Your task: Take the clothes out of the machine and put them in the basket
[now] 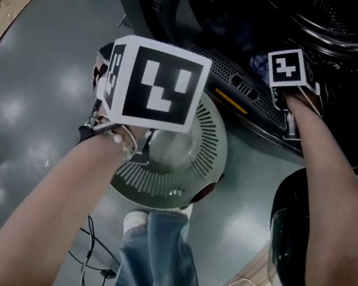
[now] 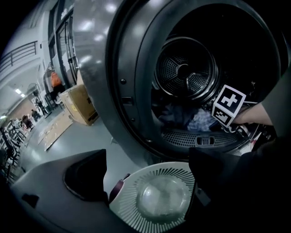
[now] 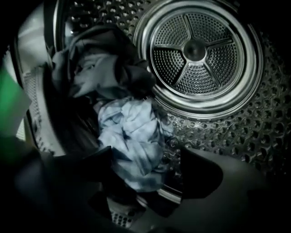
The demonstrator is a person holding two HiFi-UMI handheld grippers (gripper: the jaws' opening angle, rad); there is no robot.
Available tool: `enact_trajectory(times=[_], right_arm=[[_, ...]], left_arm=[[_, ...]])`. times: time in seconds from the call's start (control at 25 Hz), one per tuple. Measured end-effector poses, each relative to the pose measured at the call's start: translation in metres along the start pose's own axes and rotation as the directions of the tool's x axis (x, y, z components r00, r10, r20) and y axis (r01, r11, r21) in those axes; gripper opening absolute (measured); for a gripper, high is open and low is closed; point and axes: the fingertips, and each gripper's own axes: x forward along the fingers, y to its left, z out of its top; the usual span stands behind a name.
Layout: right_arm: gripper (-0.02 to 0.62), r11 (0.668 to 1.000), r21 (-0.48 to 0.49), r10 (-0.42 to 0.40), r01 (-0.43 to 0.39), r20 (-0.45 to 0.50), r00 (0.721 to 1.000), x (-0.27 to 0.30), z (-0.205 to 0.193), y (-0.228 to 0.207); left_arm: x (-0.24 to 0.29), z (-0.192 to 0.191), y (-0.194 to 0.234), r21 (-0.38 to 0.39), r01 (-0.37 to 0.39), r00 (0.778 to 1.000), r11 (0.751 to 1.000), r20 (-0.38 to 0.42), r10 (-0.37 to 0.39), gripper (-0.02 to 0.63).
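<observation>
The machine's drum (image 3: pixel 200 50) holds a light blue cloth (image 3: pixel 134 136) and a dark grey garment (image 3: pixel 104 59) piled at its left. My right gripper (image 3: pixel 145 154) is inside the drum, open, with the lower end of the blue cloth lying between its jaws; the pads do not press it. Its marker cube (image 1: pixel 287 68) shows at the drum mouth. My left gripper (image 2: pixel 148 157) hangs open and empty above the round white slotted basket (image 2: pixel 159 195), which stands on the floor in front of the machine. The left marker cube (image 1: pixel 154 83) covers the jaws in the head view.
The machine's dark round door (image 1: pixel 291 241) hangs open at the lower right. A jeans leg (image 1: pixel 156 255) stands just behind the basket (image 1: pixel 195 168). Cables (image 1: pixel 94 253) lie on the grey floor. A cardboard box (image 2: pixel 82 104) and flat cardboard (image 1: pixel 11 0) sit further left.
</observation>
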Motion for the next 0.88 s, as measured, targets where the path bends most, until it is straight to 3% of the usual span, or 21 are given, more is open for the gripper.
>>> enact_trajectory(times=[0.08, 0.12, 0.16, 0.28, 0.56, 0.72, 0.88], right_arm=[[0.460, 1.000, -0.002, 0.026, -0.026, -0.025, 0.999, 0.012, -0.004, 0.002], [0.331, 0.998, -0.015, 0.060, -0.060, -0.049, 0.997, 0.015, -0.009, 0.006], [0.076, 0.995, -0.038, 0.091, -0.094, -0.073, 0.993, 0.016, -0.014, 0.011], [0.048, 0.989, -0.101, 0.102, -0.106, -0.041, 0.994, 0.009, -0.014, 0.016], [0.046, 0.996, -0.092, 0.018, -0.009, 0.100, 0.995, -0.041, -0.020, 0.001], [0.046, 0.995, -0.087, 0.058, -0.045, 0.153, 0.987, -0.076, -0.023, 0.006], [0.046, 0.979, -0.186, 0.132, -0.079, 0.295, 0.946, -0.118, -0.005, 0.025]], left_arm=[[0.004, -0.001, -0.001, 0.018, -0.001, 1.000, 1.000, 0.004, 0.001, 0.565], [0.006, -0.001, -0.001, 0.026, -0.003, 1.000, 1.000, 0.007, 0.002, 0.565], [0.007, 0.000, 0.000, 0.033, -0.004, 1.000, 0.999, 0.011, 0.003, 0.565], [0.006, -0.002, 0.002, 0.029, -0.007, 1.000, 1.000, 0.002, 0.007, 0.566], [-0.018, -0.002, 0.000, 0.037, 0.003, 1.000, 0.999, -0.019, -0.003, 0.565], [-0.039, -0.004, -0.006, 0.043, 0.018, 1.000, 0.999, -0.020, -0.017, 0.565], [-0.063, -0.004, -0.009, 0.054, 0.038, 0.999, 0.998, -0.035, -0.036, 0.565]])
